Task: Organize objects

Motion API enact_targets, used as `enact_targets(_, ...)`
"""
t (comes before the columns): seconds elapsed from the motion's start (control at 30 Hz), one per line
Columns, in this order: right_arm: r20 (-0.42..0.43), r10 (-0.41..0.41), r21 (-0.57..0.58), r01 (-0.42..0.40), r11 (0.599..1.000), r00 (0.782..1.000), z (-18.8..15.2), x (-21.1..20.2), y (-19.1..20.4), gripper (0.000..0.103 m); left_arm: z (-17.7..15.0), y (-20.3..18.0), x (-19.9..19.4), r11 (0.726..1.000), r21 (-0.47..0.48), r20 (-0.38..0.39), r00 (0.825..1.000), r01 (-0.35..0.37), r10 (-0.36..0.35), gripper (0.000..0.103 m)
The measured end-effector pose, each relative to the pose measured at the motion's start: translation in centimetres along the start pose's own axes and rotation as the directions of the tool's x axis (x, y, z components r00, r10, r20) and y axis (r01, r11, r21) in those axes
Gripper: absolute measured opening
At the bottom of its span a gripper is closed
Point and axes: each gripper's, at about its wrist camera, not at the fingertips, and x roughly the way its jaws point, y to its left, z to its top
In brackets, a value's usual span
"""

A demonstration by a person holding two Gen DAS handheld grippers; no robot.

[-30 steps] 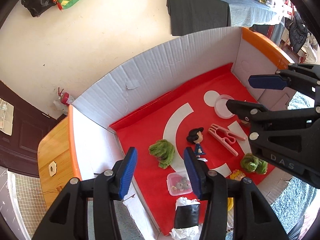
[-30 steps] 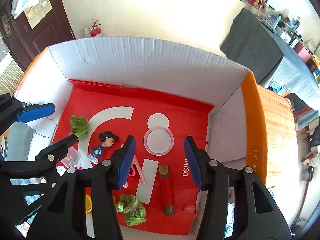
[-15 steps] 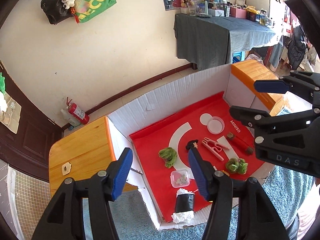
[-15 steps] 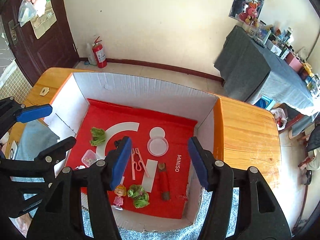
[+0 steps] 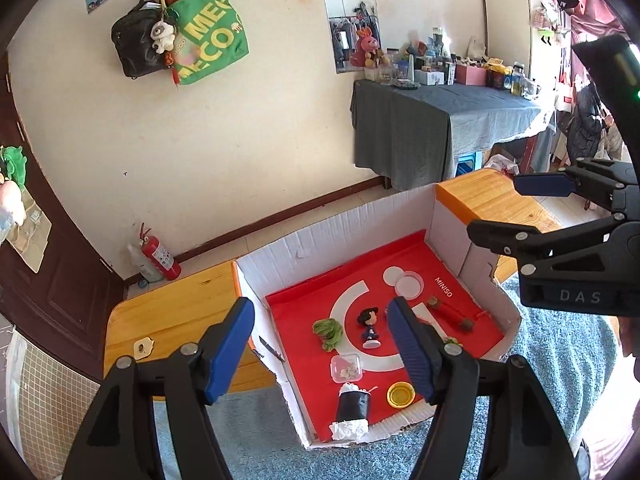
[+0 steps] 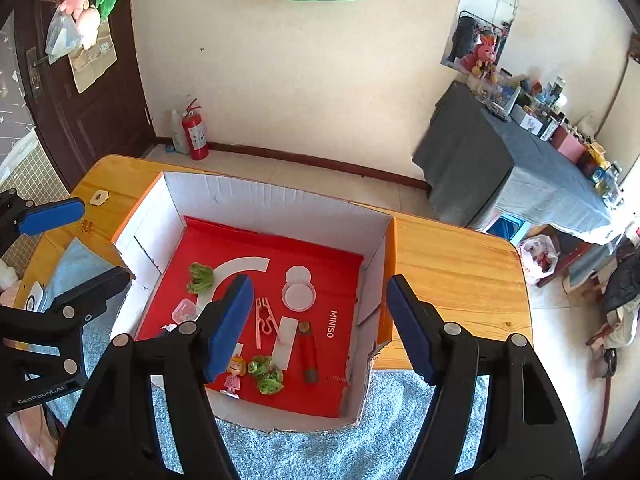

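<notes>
Going left to right in the cardboard box on the tabletop, the green plush at 10 o'clock looks soft and light, best pinched mid-body; the pink clip at centre seems stiff, best taken across its 2 prongs. Both the left gripper and right gripper have just been opening and hang empty above the box.

Corrugated cardboard box, glossy red liner, varnished wooden table.
</notes>
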Motion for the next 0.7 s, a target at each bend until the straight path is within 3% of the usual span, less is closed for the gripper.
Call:
enact_targets(0.3,0.101,0.027,0.031,-0.03,0.999,0.995,-2.7,-4.2,-0.6,0.077,-1.5,-1.2,-4.3,0.999,-0.031,0.138,0.99,0.024,-0.02,0.078)
enact_targets(0.43,0.158,0.03,0.022,-0.034,0.999,0.987,-4.8,-6.5,-0.1,0.082,-3.0,-1.8,-6.2,1.0,-0.023,0.203,0.979,0.014,-0.009,0.08)
enact_targets(0.57,0.208,0.057,0.018,-0.062,0.998,0.976,-7.3,-8.8,0.8,0.083,-5.1,-2.2,-8.2,1.0,-0.02,0.269,0.963,0.014,-0.008,0.087)
enact_targets(0.63,0.231,0.09,0.014,-0.095,0.995,0.969,-8.8,-9.9,1.3,0.092,-6.2,-2.4,-8.8,1.0,-0.019,0.298,0.954,0.001,0.005,0.087)
enact_targets(0.7,0.263,0.075,-0.005,-0.076,0.997,0.962,-10.1,-10.9,2.0,0.092,-7.2,-2.4,-9.4,1.0,-0.031,0.318,0.948,0.005,0.006,0.088)
